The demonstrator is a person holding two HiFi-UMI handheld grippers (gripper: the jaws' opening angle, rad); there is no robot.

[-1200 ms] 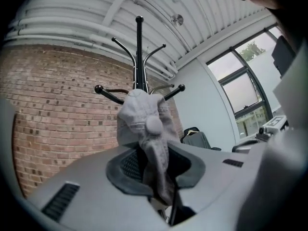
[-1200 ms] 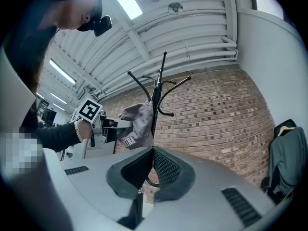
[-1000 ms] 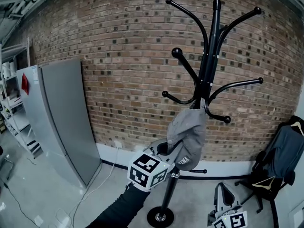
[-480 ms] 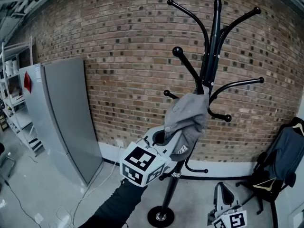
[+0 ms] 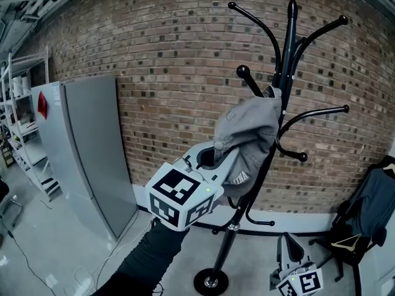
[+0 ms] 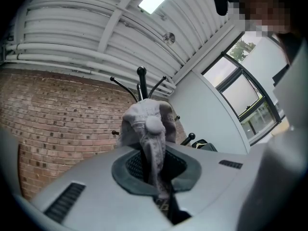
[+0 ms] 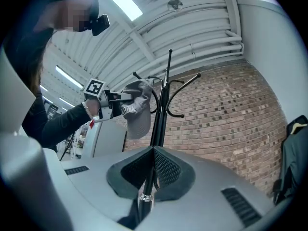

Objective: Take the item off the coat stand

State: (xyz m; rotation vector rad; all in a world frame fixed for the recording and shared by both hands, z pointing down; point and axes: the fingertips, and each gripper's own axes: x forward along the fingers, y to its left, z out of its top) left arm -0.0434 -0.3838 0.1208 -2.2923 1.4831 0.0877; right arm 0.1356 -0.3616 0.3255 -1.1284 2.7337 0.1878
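A grey cap [image 5: 247,134] is bunched in front of the black coat stand [image 5: 285,73], its upper edge against the pole below a knobbed hook. My left gripper [image 5: 216,156] is shut on the cap's lower part, raised at arm's length. In the left gripper view the cap [image 6: 147,124] fills the space between the pads, with the coat stand [image 6: 141,78] behind it. My right gripper [image 5: 289,246] hangs low near the stand's base, shut and empty. From the right gripper view the cap [image 7: 137,112], the left gripper [image 7: 113,100] and the stand [image 7: 161,105] are seen from below.
A brick wall stands behind the stand. A tall grey cabinet [image 5: 92,153] and metal shelving [image 5: 18,134] are at the left. A chair with a dark jacket [image 5: 370,208] is at the right. The stand's round base [image 5: 211,282] rests on the grey floor.
My left gripper has lifted the cap upward, from hanging at the lower hooks to bunched higher against the pole. The right gripper has stayed low.
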